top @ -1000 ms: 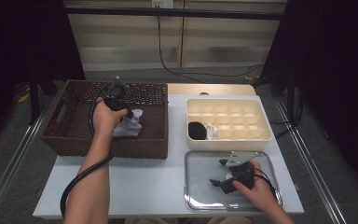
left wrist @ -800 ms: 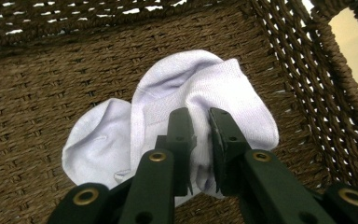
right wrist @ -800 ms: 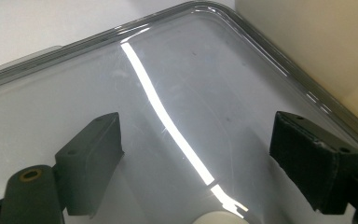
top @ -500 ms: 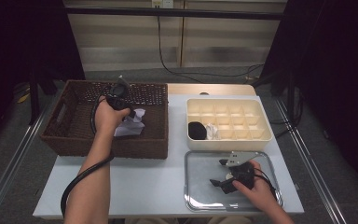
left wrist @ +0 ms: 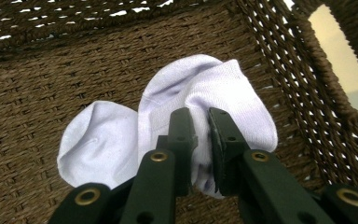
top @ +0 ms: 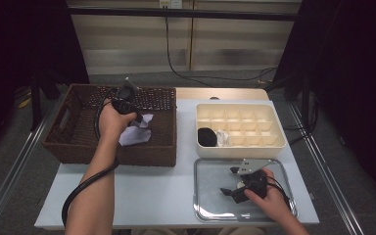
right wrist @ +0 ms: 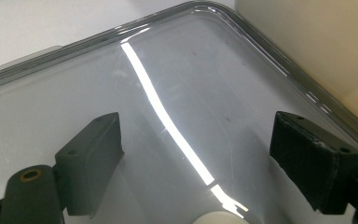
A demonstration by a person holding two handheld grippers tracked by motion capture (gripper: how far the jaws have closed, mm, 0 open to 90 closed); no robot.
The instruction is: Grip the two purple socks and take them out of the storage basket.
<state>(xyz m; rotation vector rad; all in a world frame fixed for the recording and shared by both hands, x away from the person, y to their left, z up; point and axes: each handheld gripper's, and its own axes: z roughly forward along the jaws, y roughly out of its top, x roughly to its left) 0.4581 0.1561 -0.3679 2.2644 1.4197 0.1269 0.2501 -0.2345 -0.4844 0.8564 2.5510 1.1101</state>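
Note:
My left gripper point(top: 138, 120) reaches down into the brown wicker basket point(top: 63, 147). Its jaws are shut on a fold of a white sock point(left wrist: 223, 88) that lies on the basket floor near the right wall. A second white lobe point(left wrist: 98, 140) lies beside it on the left; I cannot tell whether it is another sock. The sock point(top: 136, 133) shows just below the hand in the high view. My right gripper point(top: 227, 181) hovers low over the shiny metal tray point(top: 210, 171), open, with nothing between its pads point(right wrist: 91, 149).
A cream divided box point(top: 240, 125) stands behind the tray, with a black rolled item point(top: 206, 137) and a white item point(top: 223, 138) in its front left compartments. Its wall point(right wrist: 317, 42) rises right of the tray rim. The table's front left part is bare.
The left hand has shifted very slightly over the basket while holding the sock. The right hand and gripper have stayed in place over the tray.

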